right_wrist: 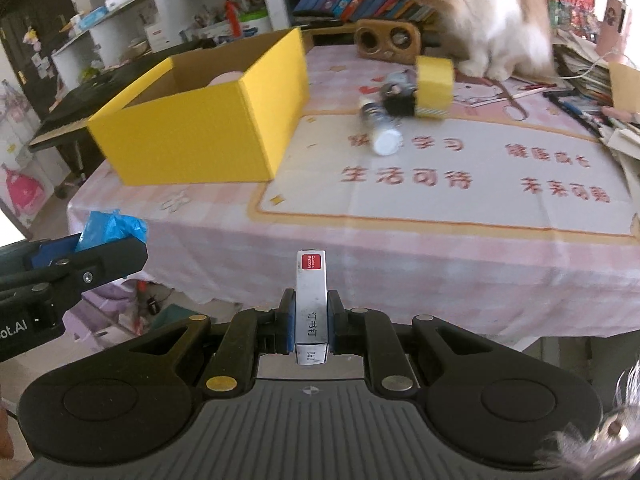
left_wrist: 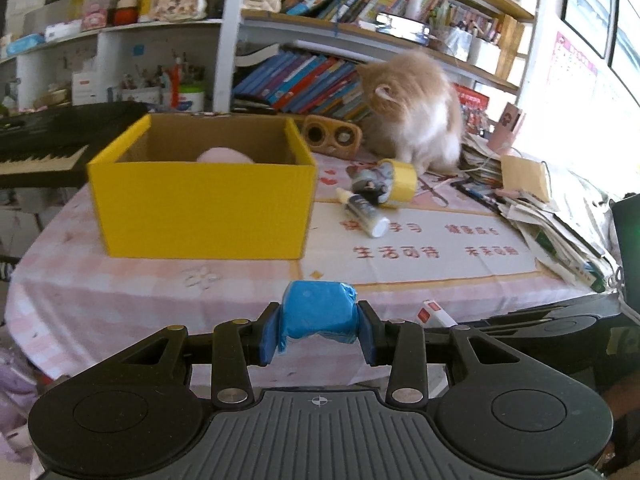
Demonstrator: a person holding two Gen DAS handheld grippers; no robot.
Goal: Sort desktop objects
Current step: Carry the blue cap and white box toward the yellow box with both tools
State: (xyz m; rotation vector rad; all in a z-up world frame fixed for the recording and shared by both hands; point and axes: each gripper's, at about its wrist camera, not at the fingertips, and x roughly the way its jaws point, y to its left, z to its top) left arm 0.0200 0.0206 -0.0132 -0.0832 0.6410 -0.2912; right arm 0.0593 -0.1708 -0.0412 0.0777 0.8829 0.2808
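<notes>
My left gripper (left_wrist: pixel 319 330) is shut on a blue plastic-wrapped roll (left_wrist: pixel 319 312), held in the air before the table's near edge. My right gripper (right_wrist: pixel 311 320) is shut on a small silver staples box (right_wrist: pixel 311 296) with a red label; its tip (left_wrist: pixel 434 314) shows in the left wrist view. The left gripper and its blue roll (right_wrist: pixel 110 228) appear at the left of the right wrist view. An open yellow box (left_wrist: pixel 200 208) (right_wrist: pixel 200 136) stands on the table's left part with a pink round object (left_wrist: pixel 226 156) inside. A yellow tape roll (left_wrist: pixel 400 182) (right_wrist: pixel 434 86), a white-capped tube (left_wrist: pixel 366 214) (right_wrist: pixel 382 132) and a small dark figure lie to its right.
An orange and white cat (left_wrist: pixel 416 116) (right_wrist: pixel 488 12) sits at the table's far side by a wooden two-hole item (left_wrist: pixel 332 134). Stacked papers (left_wrist: pixel 560 216) crowd the right edge. A keyboard (left_wrist: pixel 52 140) lies left, bookshelves behind. The pink cloth (right_wrist: pixel 440 232) hangs over the near edge.
</notes>
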